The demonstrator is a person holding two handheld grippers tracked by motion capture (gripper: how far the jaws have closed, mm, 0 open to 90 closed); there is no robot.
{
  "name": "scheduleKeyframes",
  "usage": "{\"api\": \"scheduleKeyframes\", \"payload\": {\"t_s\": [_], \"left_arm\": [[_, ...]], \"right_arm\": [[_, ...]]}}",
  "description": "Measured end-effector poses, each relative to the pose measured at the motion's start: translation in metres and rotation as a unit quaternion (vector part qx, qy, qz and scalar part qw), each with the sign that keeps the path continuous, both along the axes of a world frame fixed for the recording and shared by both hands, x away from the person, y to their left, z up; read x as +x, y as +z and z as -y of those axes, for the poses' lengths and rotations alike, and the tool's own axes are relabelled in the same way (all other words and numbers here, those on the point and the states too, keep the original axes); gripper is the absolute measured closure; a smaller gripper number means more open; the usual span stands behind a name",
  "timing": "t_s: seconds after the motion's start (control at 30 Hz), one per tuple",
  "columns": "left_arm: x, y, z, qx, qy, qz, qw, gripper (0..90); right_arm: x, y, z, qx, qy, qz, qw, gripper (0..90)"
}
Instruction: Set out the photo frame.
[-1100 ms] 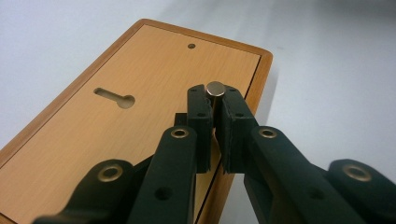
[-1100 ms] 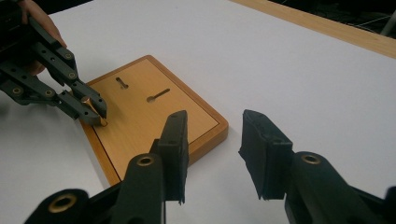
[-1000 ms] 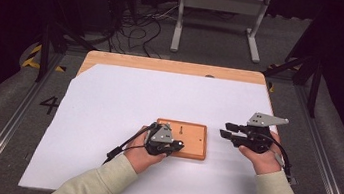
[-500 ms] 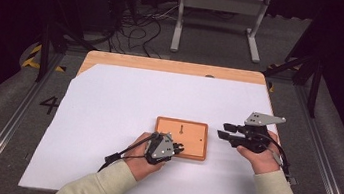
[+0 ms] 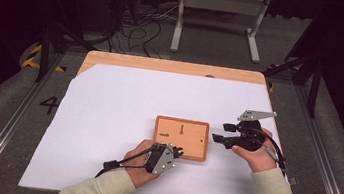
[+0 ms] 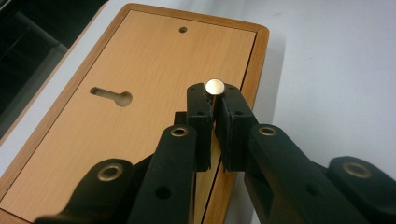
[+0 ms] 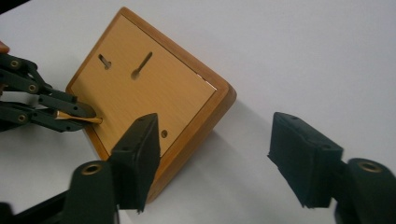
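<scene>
1. The left gripper [image 6: 214, 105] is clamped on a small metal pin [image 6: 215, 87]; its round head shows between the fingertips in the left gripper view, and the pin's shaft runs along the jaws.
2. The wooden board [image 5: 181, 137] lies flat on the white sheet [image 5: 106, 118] near the person's edge of the table, between the two hands.
3. In the high view the left gripper [image 5: 176, 151] sits at the board's near left corner, with the pin over the board's edge strip.
4. The board has two keyhole slots [image 6: 112, 95] and small round holes, one [image 6: 183, 30] near its far end. From the left jaws, the slots lie ahead and to the left, and that hole straight ahead, all apart from the pin.
5. In the right gripper view the pin [image 7: 79, 119] lies nearly level, pointing in over the board's corner.
6. The right gripper [image 7: 215, 154] has just been opening; its jaws stand wide with nothing between them, and it hovers just beside the board's right edge without touching it.
7. The left hand is the nearer one to any hole. I judge the coming move turns on tipping the pin's long axis to meet whichever hole it fits; which one I cannot tell.
</scene>
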State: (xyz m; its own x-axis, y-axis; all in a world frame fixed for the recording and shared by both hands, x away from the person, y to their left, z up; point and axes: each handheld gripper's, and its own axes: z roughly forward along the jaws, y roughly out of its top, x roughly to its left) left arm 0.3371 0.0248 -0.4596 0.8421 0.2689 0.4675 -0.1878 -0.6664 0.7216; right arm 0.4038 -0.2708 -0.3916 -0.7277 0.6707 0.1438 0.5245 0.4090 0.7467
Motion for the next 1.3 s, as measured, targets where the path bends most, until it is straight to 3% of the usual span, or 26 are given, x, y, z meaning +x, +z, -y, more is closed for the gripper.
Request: {"api": "scheduleKeyframes", "payload": {"t_s": [0.23, 0.37, 0.53, 0.7, 1.03, 1.3], "left_arm": [[0.0, -0.001, 0.0, -0.004, 0.001, 0.0, 1.0, 84.3], [-0.001, -0.002, 0.0, -0.002, 0.001, 0.003, 1.0, 84.4], [-0.003, -0.002, 0.0, 0.003, 0.001, 0.008, 1.0, 84.4], [-0.003, -0.002, 0.0, 0.004, 0.0, 0.01, 0.9999, 84.4], [-0.003, -0.002, 0.0, 0.005, -0.003, 0.014, 0.9999, 84.3], [-0.003, -0.002, -0.001, 0.004, -0.003, 0.01, 0.9999, 84.2]], "right_arm": [[0.016, -0.004, -0.013, -0.005, 0.001, -0.042, 0.9991, 24.6], [0.025, -0.01, -0.023, -0.019, 0.01, -0.065, 0.9977, 23.1], [0.035, -0.018, -0.033, -0.017, 0.017, -0.097, 0.995, 22.9], [0.038, -0.023, -0.04, -0.016, 0.029, -0.107, 0.9937, 22.9], [0.046, -0.038, -0.056, 0.005, 0.074, -0.145, 0.9867, 20.4], [0.049, -0.041, -0.061, 0.009, 0.077, -0.163, 0.9837, 26.2]]}}
